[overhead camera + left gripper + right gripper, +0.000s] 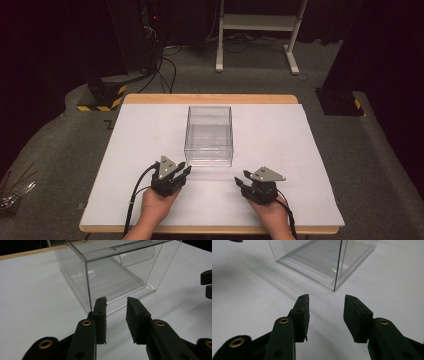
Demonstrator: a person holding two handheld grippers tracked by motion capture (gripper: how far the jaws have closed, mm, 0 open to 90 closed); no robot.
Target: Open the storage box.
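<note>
- Left gripper (186, 170): jaws apart w/ a narrow gap, nothing between them. Held by the left hand (156, 204), tips aimed fwd and a bit right, at the near-left corner of the clear plastic box (209, 134).
- In the left gripper view the left gripper (116, 300) has that box (112, 272) just ahead of the tips; its near vertical edge sits just left of the left jaw tip. Touching or not: can't tell, the clear wall edge blends w/ the jaw.
- Right gripper (240, 181): jaws spread wider than the left's, empty. Right hand (272, 212) holds it, tips angled fwd-left toward the box's near-right corner, clear gap to it.
- Right gripper view: right gripper (326, 297) over bare white tabletop (249, 302); box (329, 260) corner ahead and slightly right of centre, apart from the tips.
- Box: open top, looks empty. Stands on the table (280, 145) ahead of both grippers, between their lines, nearer the left one.
- Cut off: box top out of frame in both gripper views; far wall is only reflections. A curved clear cutout/lip (136, 256) shows at the far end in the left gripper view; what it is I can't tell.
- Dark jaw bits (207, 283) at the right edge of the left gripper view = the other gripper, mostly cropped.
- Forearms cropped at the bottom of the high view. Black cables (136, 192) trail back from the left gripper.
- Bg is dark: white frame legs (255, 30) on the floor beyond the table, the rest unreadable.
</note>
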